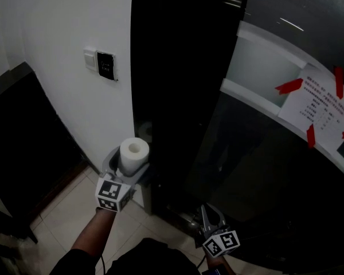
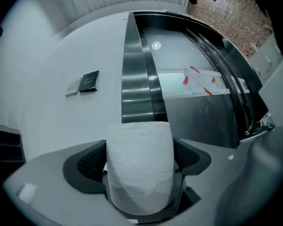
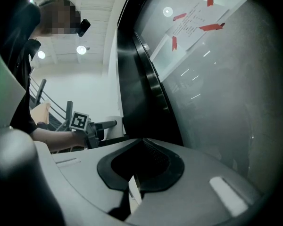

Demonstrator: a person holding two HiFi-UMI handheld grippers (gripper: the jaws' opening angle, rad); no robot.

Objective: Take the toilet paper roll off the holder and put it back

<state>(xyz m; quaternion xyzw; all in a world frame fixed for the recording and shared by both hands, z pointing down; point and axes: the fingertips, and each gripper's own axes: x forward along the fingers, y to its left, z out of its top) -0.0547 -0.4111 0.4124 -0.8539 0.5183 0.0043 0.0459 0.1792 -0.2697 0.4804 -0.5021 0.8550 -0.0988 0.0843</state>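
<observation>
A white toilet paper roll (image 1: 133,153) stands upright between the jaws of my left gripper (image 1: 129,164), which is shut on it just in front of the dark glossy column (image 1: 172,67). In the left gripper view the roll (image 2: 139,166) fills the gap between the two black pads (image 2: 87,163) of that gripper (image 2: 139,161). My right gripper (image 1: 213,217) hangs lower at the right, near the floor by the dark glass. Its black pads (image 3: 146,166) meet with nothing between them. I cannot make out the holder against the dark column.
A white wall carries a light switch (image 1: 90,58) and a black control plate (image 1: 106,66). A curved glass wall at the right bears a paper notice (image 1: 318,110) held by red tape. Pale floor tiles (image 1: 69,211) lie below, with a dark panel (image 1: 17,136) at the left.
</observation>
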